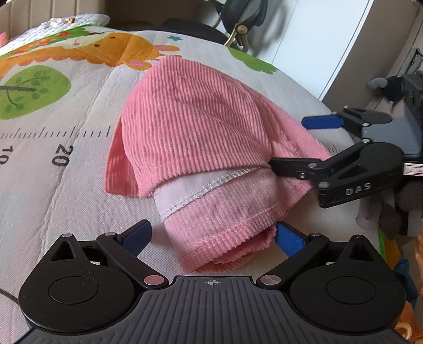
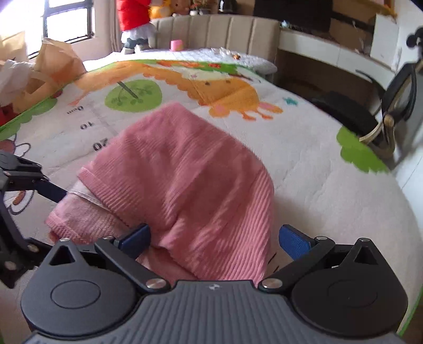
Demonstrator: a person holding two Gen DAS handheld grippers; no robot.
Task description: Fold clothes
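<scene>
A: Pink ribbed garment (image 1: 201,148) lies bundled on the bed's cartoon mat (image 1: 66,185); left gripper (image 1: 212,235) and right gripper (image 2: 215,238) fingers both wide, straddling its near hems

B: Risk: pinching only the top layer toward 12 o'clock drags the white lining (image 1: 190,190) loose

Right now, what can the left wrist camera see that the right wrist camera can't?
Only the left wrist view shows the white stitched lining peeking clearly from under the top fold, and a grey plush toy by the wall. Only the right wrist view shows the window, the padded headboard and a pink cup. Both show the pink ribbed garment on the cartoon mat, with the left gripper and right gripper open.
</scene>
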